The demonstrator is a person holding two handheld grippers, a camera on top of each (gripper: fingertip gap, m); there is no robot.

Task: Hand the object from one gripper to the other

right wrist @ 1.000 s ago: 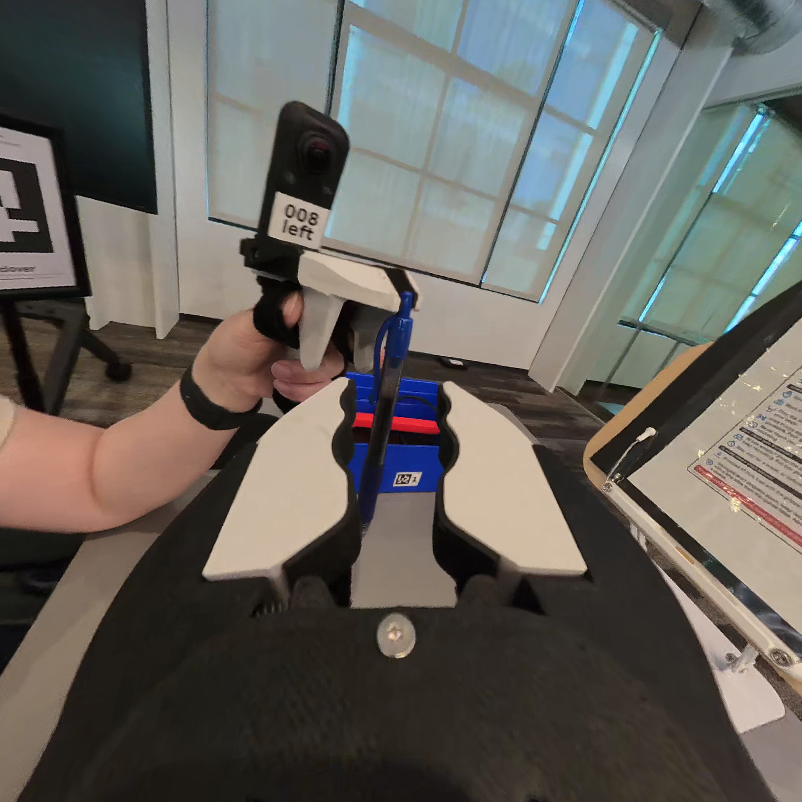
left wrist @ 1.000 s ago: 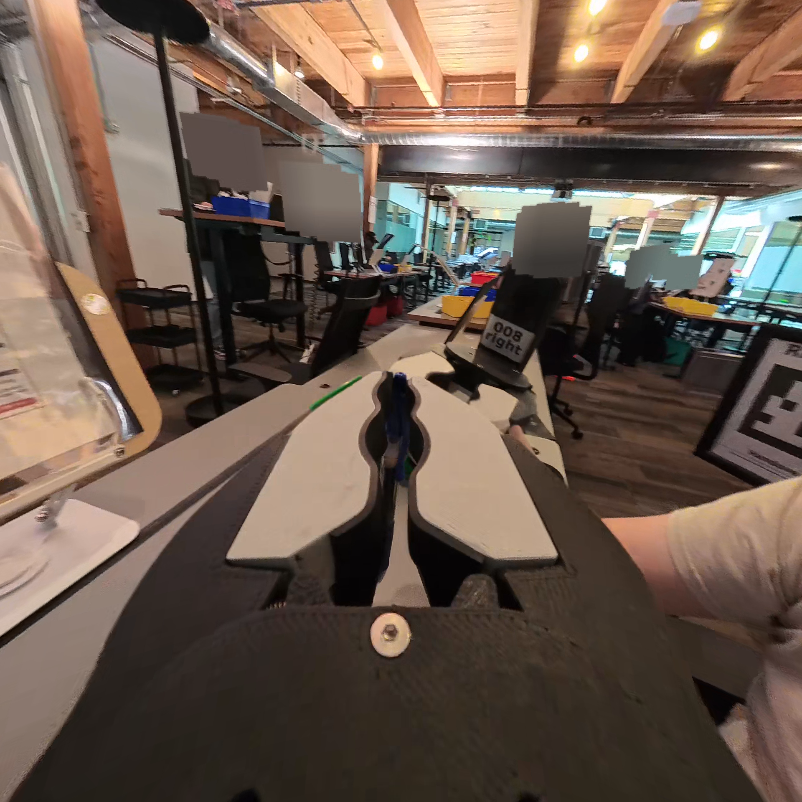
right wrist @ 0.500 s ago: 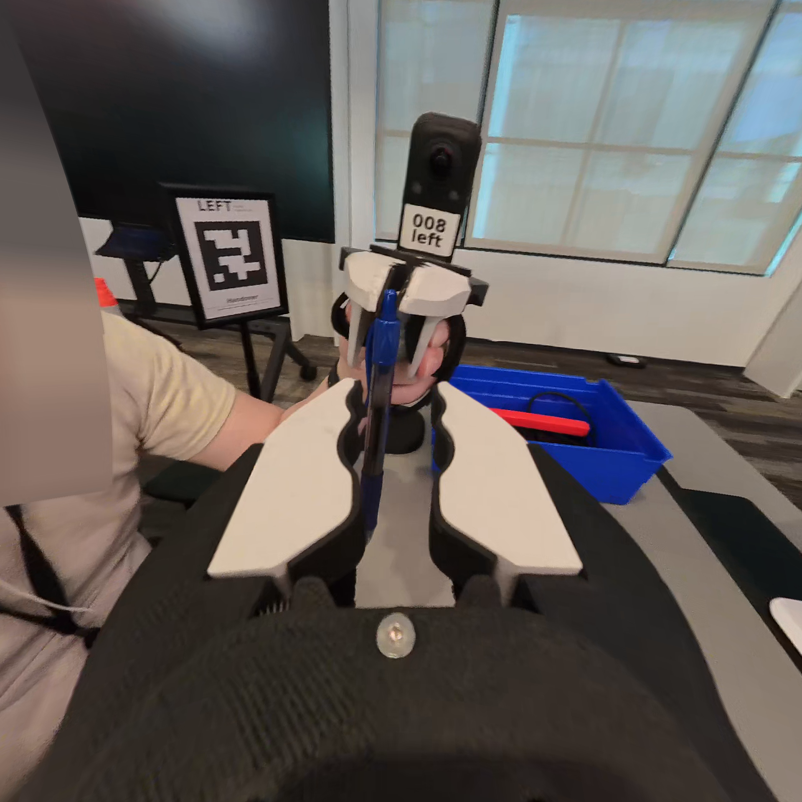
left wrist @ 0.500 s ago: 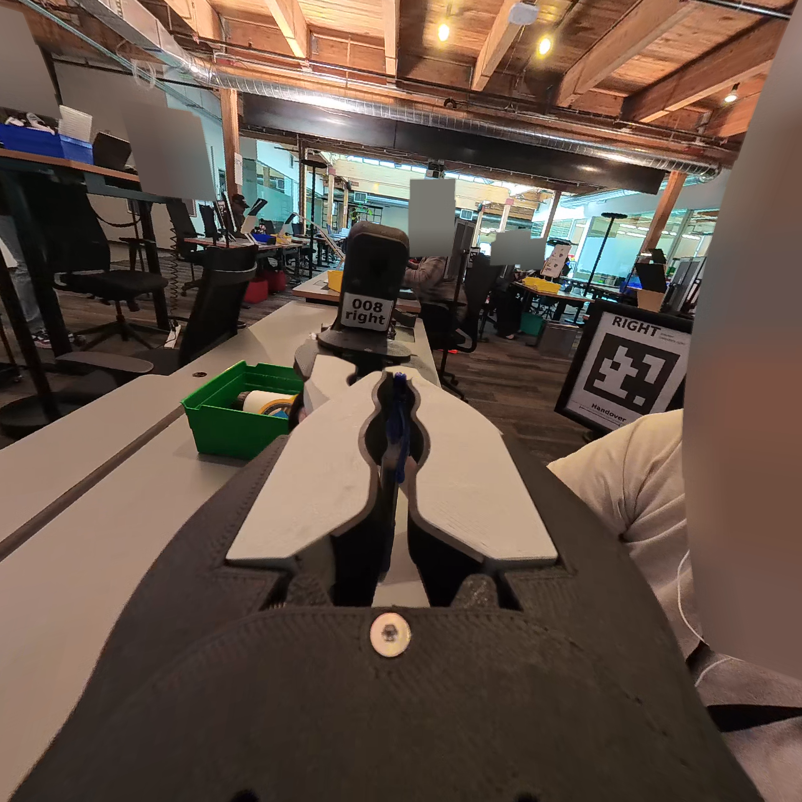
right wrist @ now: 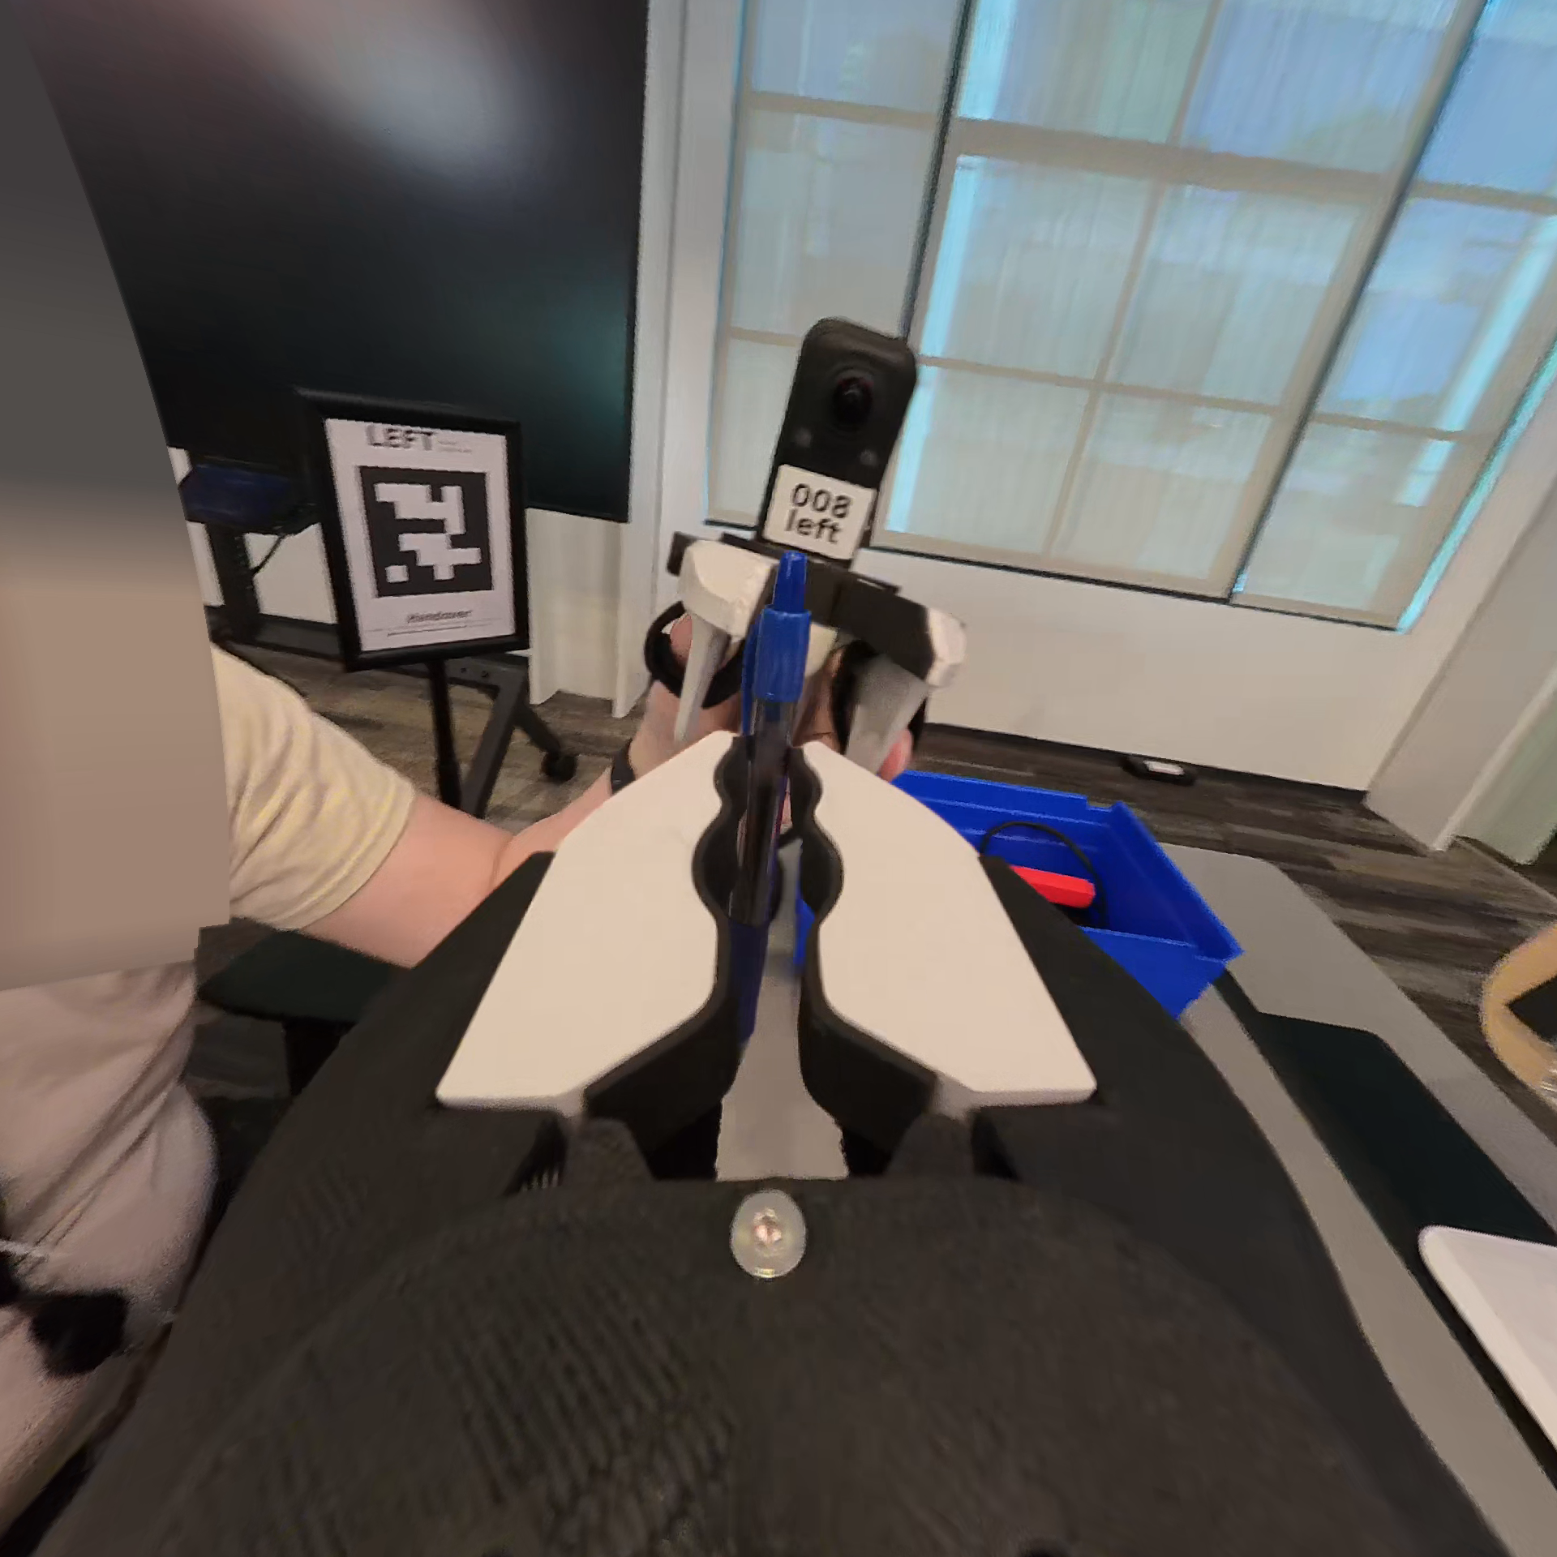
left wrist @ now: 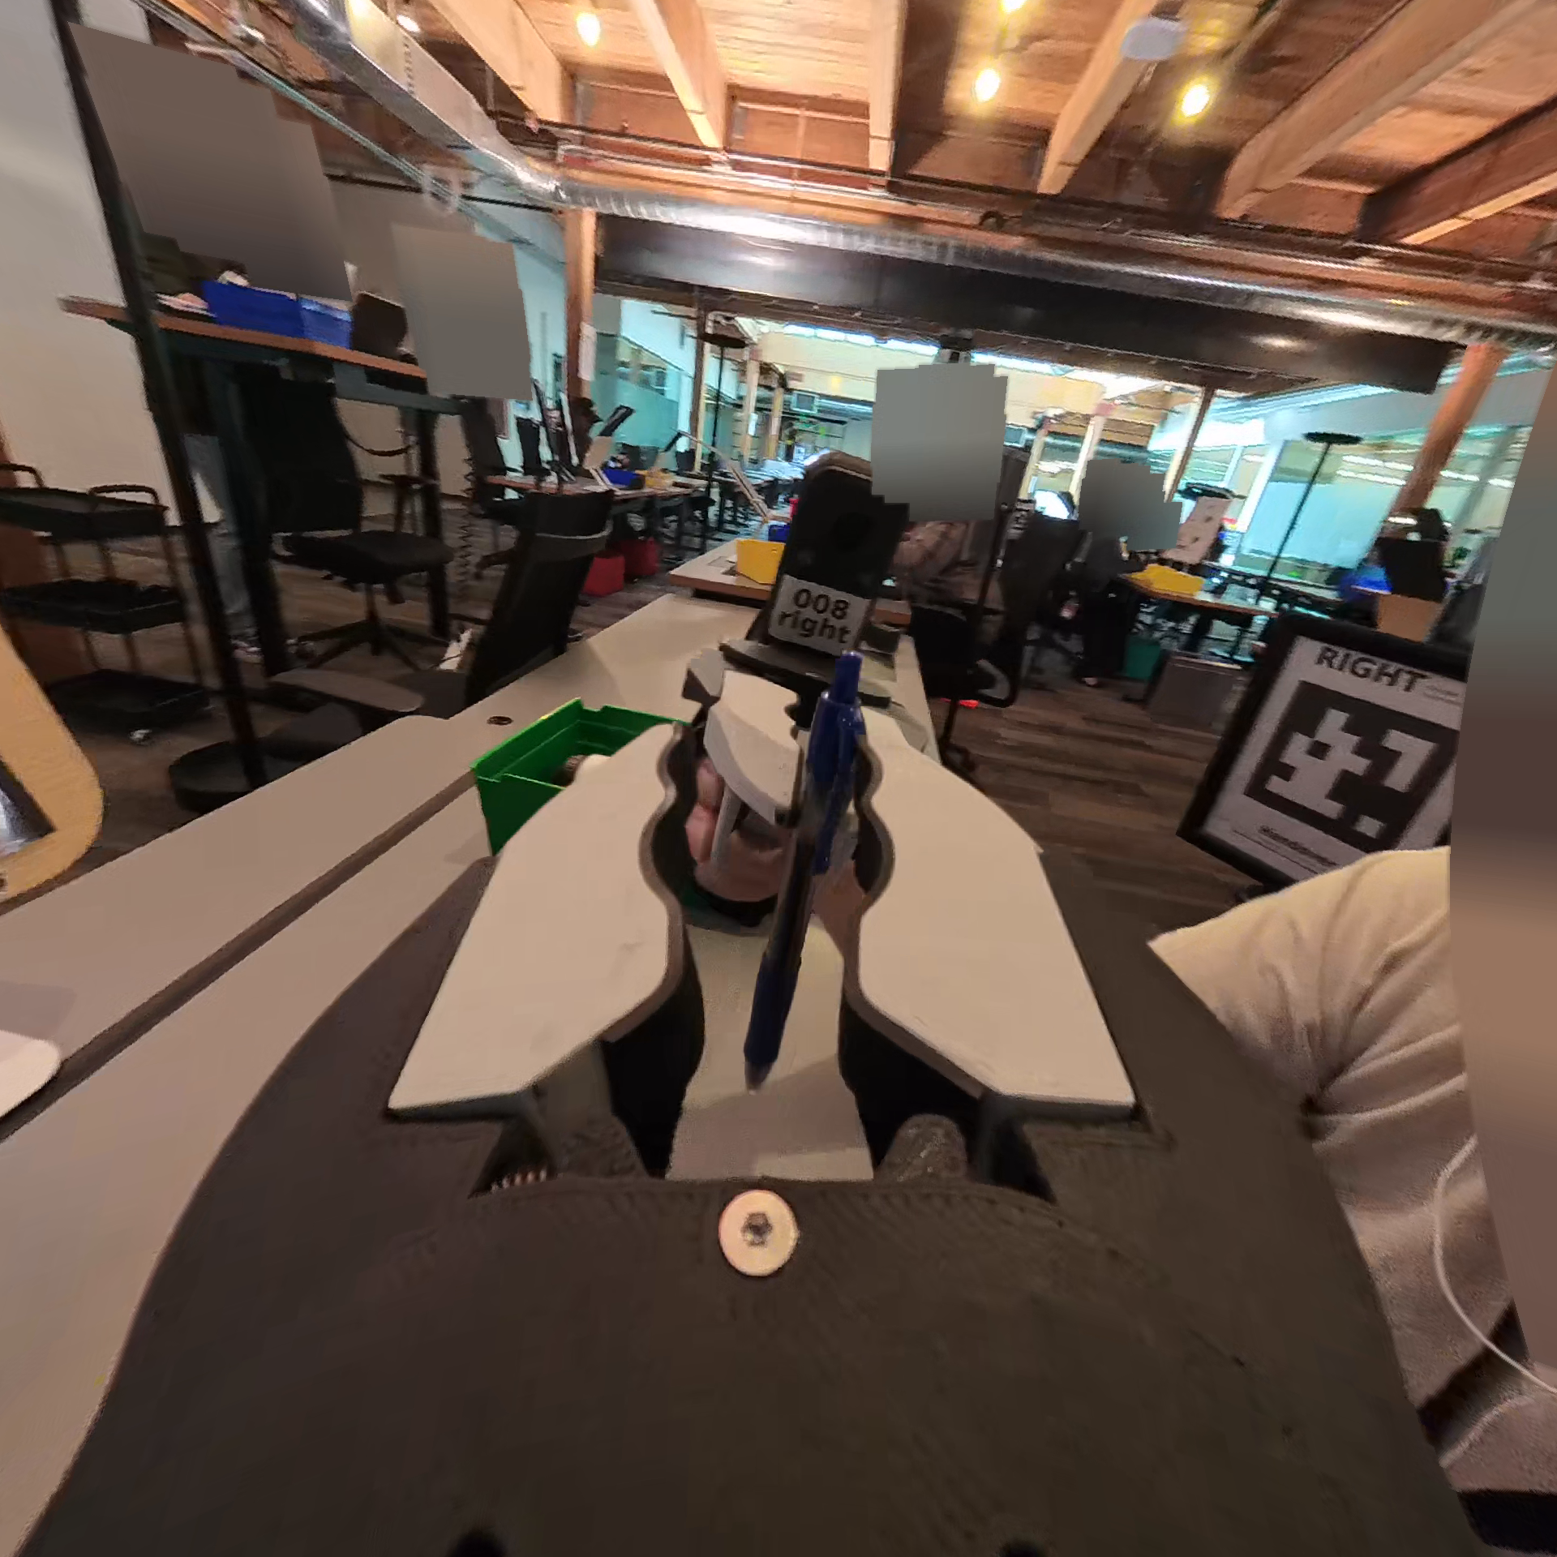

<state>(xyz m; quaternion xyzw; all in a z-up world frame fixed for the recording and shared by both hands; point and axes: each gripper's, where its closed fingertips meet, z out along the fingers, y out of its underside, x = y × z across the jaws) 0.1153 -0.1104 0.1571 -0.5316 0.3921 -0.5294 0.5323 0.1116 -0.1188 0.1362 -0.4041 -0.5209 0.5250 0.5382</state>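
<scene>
A blue pen (right wrist: 761, 842) stands upright between the two grippers, which face each other above the grey table (left wrist: 211, 885). My right gripper (right wrist: 765, 758) is shut on the pen's barrel, cap end up. In the left wrist view the pen (left wrist: 813, 826) stands in the gap of my left gripper (left wrist: 762, 758), which is open, its fingers apart and clear of the barrel. The left gripper (right wrist: 792, 699) also shows open just behind the pen in the right wrist view.
A green bin (left wrist: 522, 775) sits on the table behind the right gripper. A blue bin (right wrist: 1120, 885) with a red object and a black cable sits behind the left gripper. Framed marker signs (left wrist: 1323, 758) (right wrist: 425, 539) stand on both sides. The person's sleeve (left wrist: 1314, 1053) is close by.
The left gripper, shut on the pen before, has opened. The right gripper, open around the pen before, has shut on it. Both views have swung a little.
</scene>
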